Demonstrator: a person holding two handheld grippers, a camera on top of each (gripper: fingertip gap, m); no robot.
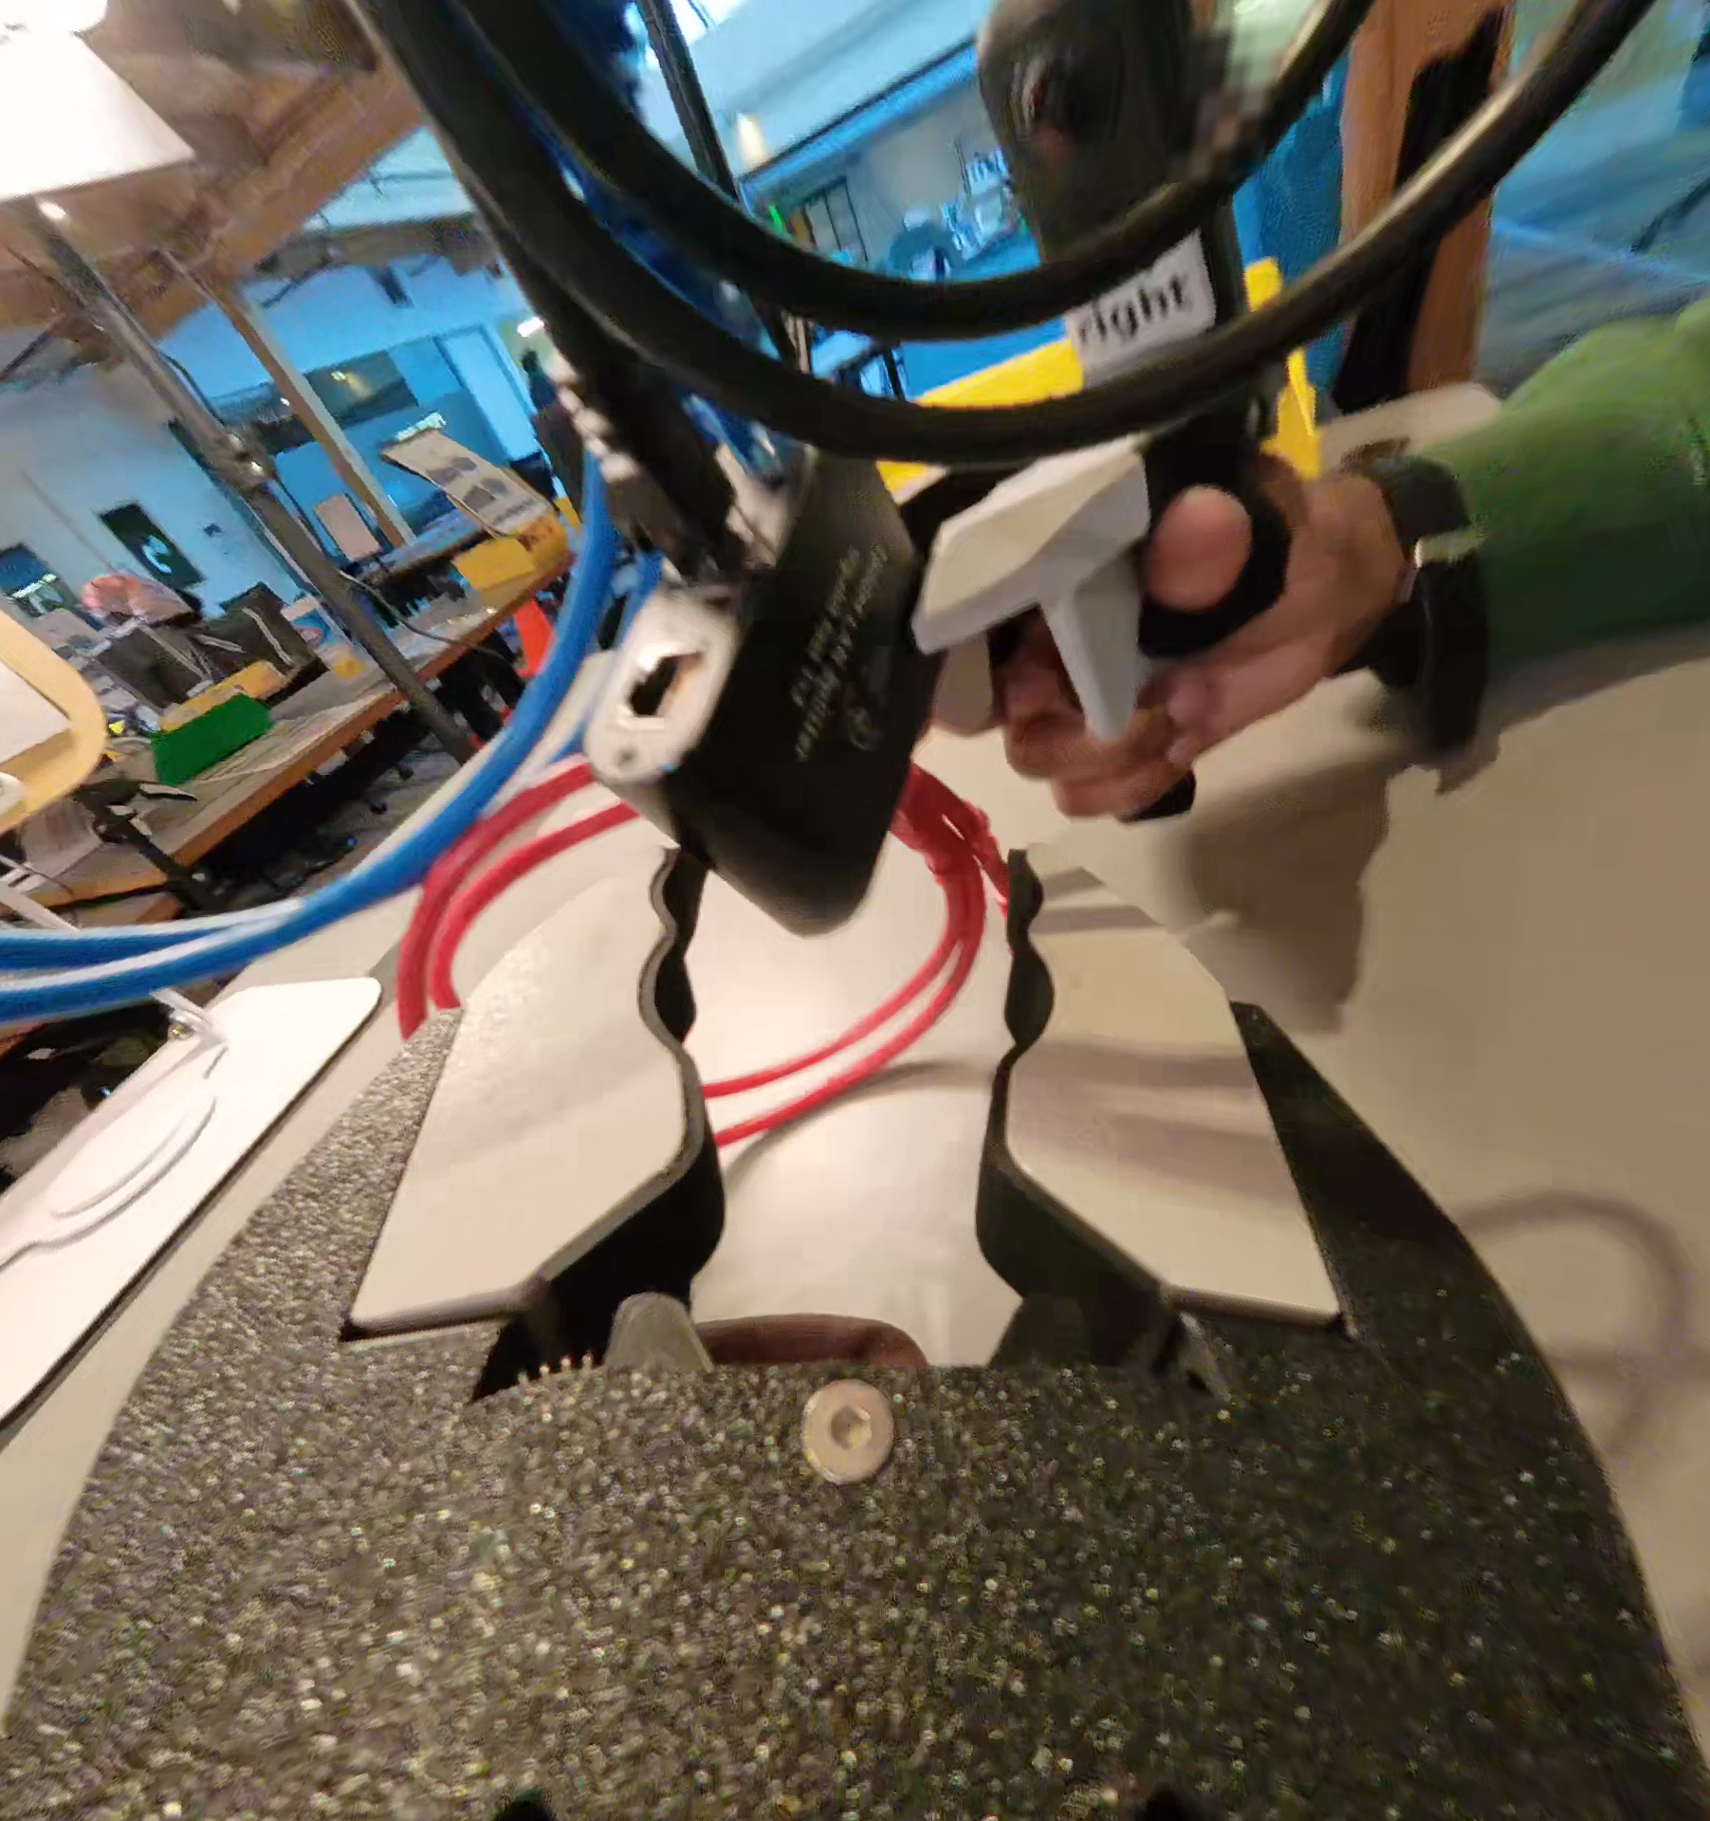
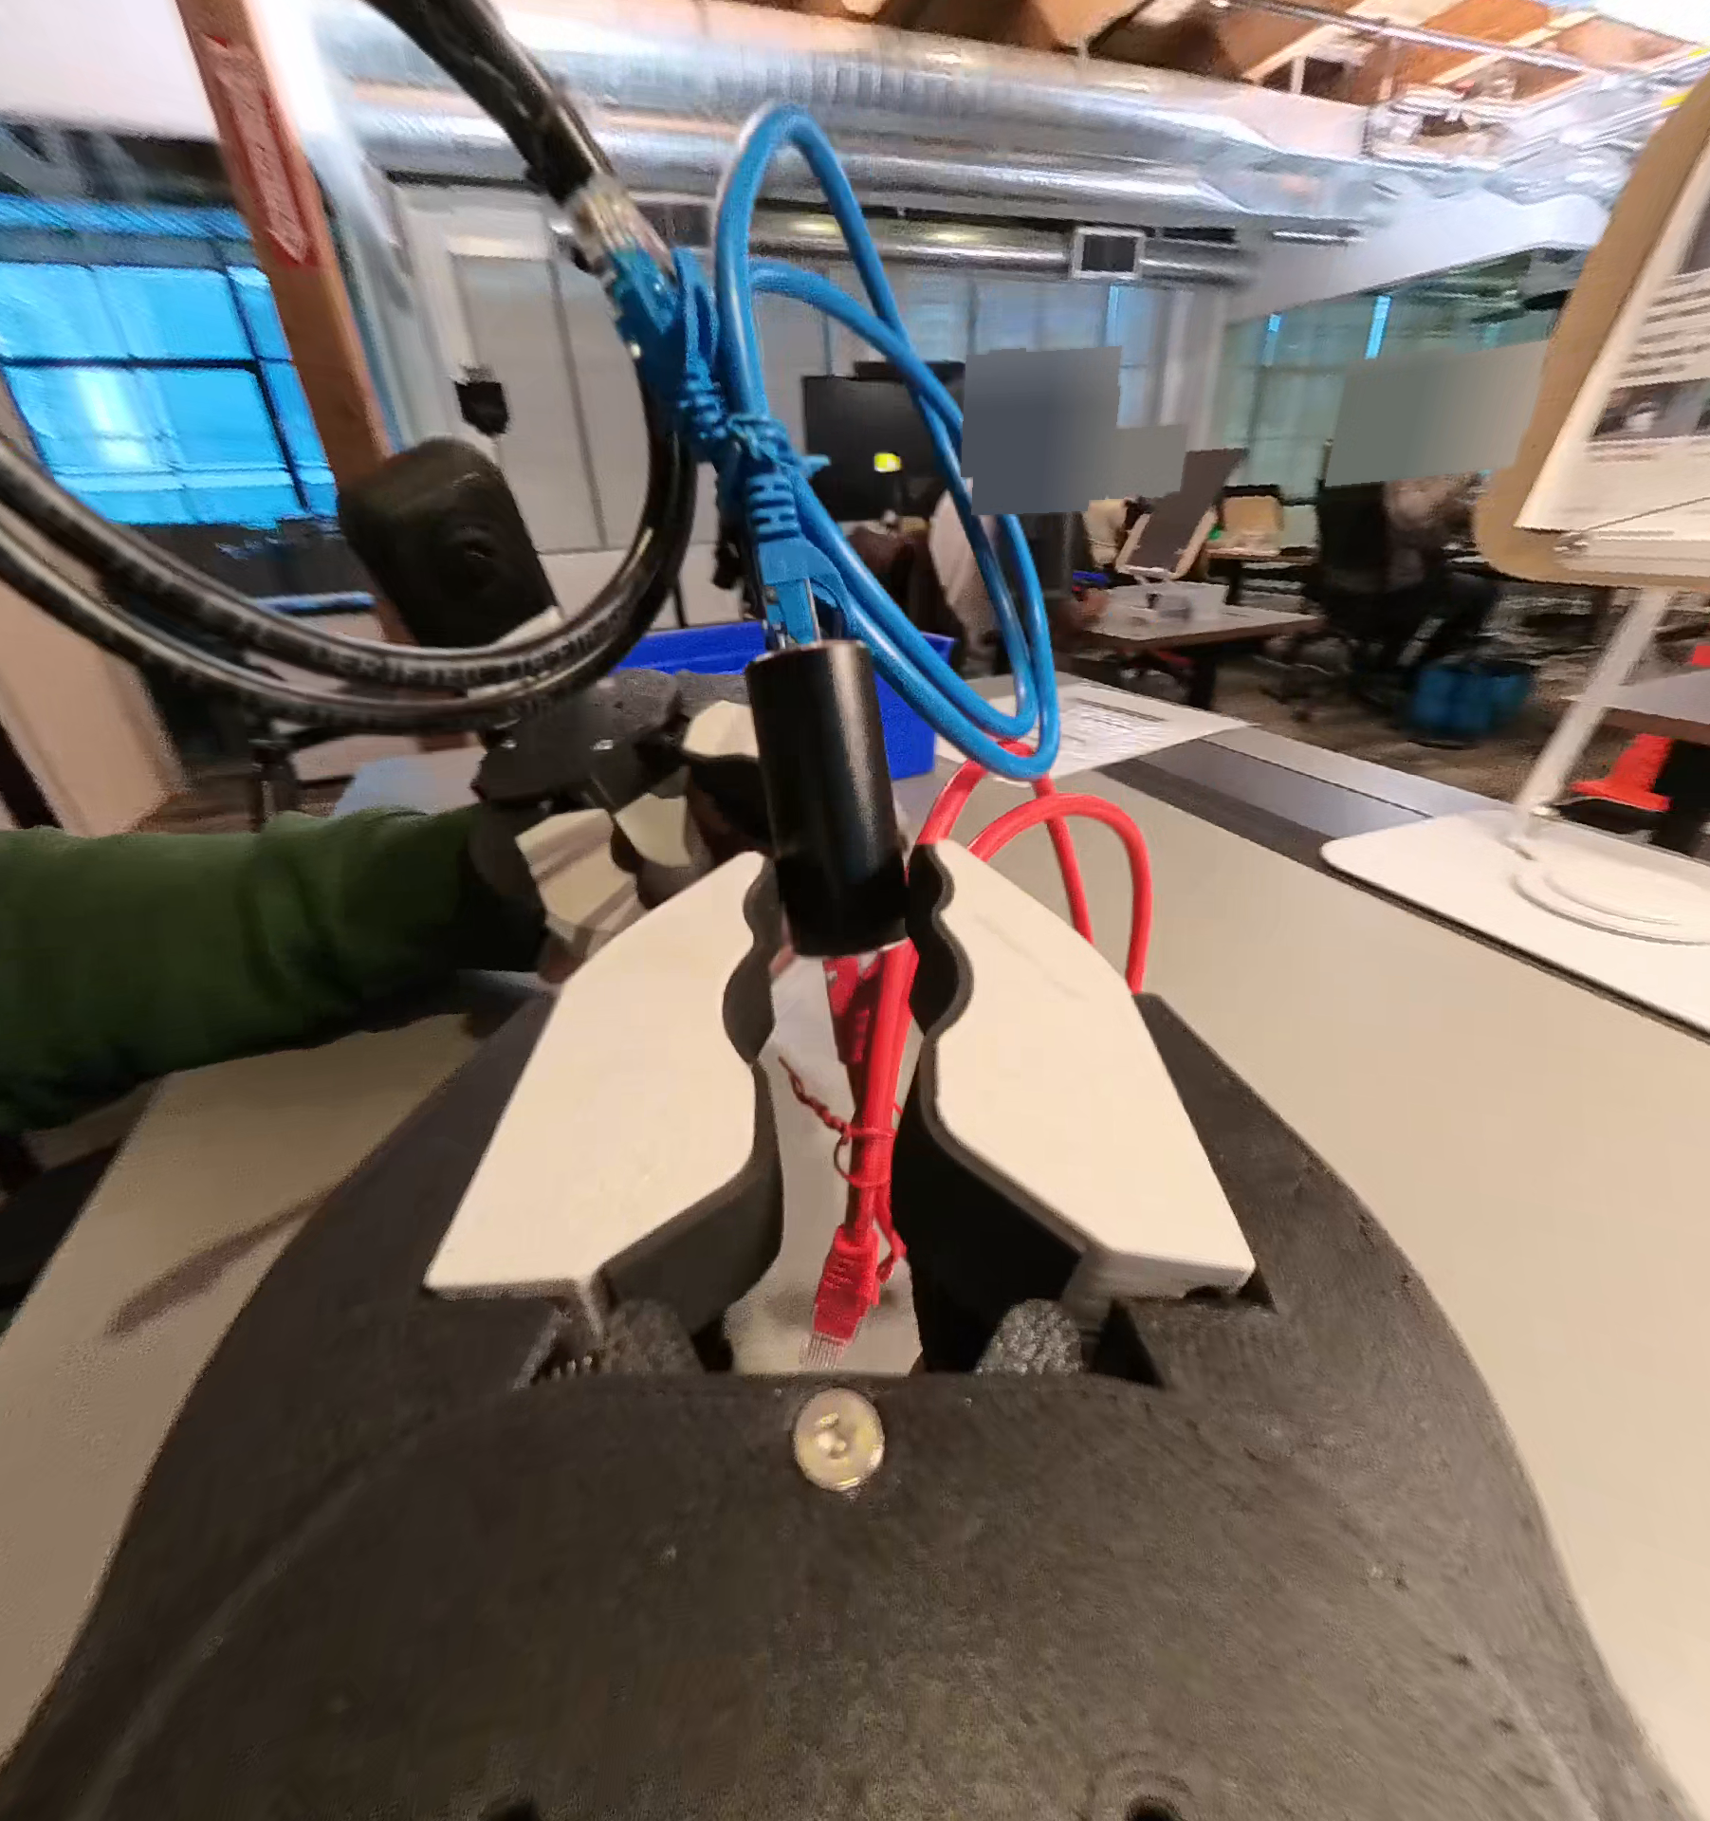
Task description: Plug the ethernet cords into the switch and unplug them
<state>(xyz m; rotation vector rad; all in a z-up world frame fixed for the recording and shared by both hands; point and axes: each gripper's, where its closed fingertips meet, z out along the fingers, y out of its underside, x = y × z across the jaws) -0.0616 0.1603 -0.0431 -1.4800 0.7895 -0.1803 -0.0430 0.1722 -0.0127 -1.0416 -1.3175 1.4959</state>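
Note:
The black switch (image 2: 826, 818) stands on end between my right gripper's (image 2: 836, 921) pads, which are shut on its lower part, above the grey table. A blue ethernet cord (image 2: 890, 414) is plugged into its top and loops above it. Black cords (image 2: 240, 631) arc to the left, and one clear plug (image 2: 604, 222) hangs free. A red cord (image 2: 860, 1133) lies coiled on the table under the gripper. In the left wrist view the switch (image 1: 801, 690) hangs just beyond my left gripper (image 1: 846, 872), which is open and empty. My right gripper (image 1: 939, 631) holds the switch from the right.
A white stand's flat base (image 2: 1521, 887) sits on the table at the right and carries a board with a printed sheet (image 2: 1668, 296). A blue bin (image 2: 900, 729) and a paper sheet (image 2: 1126, 719) lie behind. A green-sleeved arm (image 2: 190, 946) reaches in from the left.

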